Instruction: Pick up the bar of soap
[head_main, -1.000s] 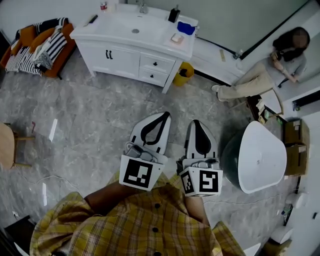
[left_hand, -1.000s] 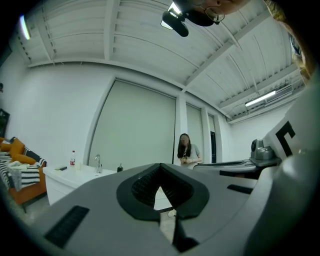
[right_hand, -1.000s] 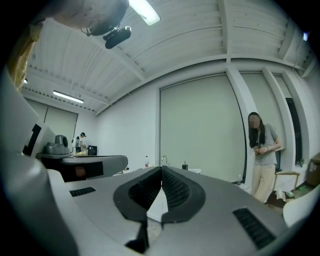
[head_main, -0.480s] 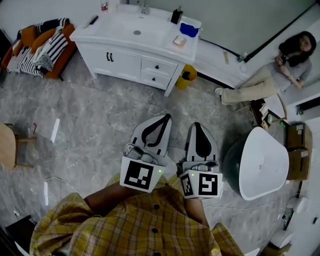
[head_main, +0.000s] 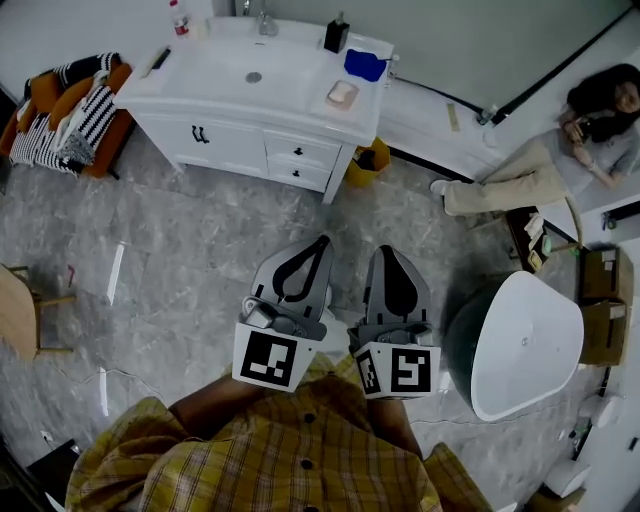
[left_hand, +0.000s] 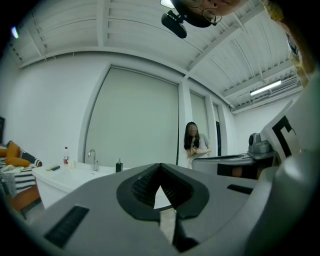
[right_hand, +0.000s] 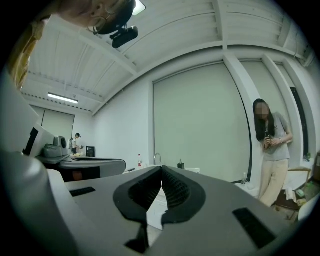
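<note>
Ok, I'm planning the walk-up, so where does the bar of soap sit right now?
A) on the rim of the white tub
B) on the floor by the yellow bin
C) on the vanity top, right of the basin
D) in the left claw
C: in the head view the bar of soap lies on the vanity top, to the right of the basin, just in front of a blue item.

bar of soap (head_main: 342, 93) on vanity (head_main: 200, 82) | armchair (head_main: 40, 95) left | bathtub (head_main: 525, 340) right
</note>
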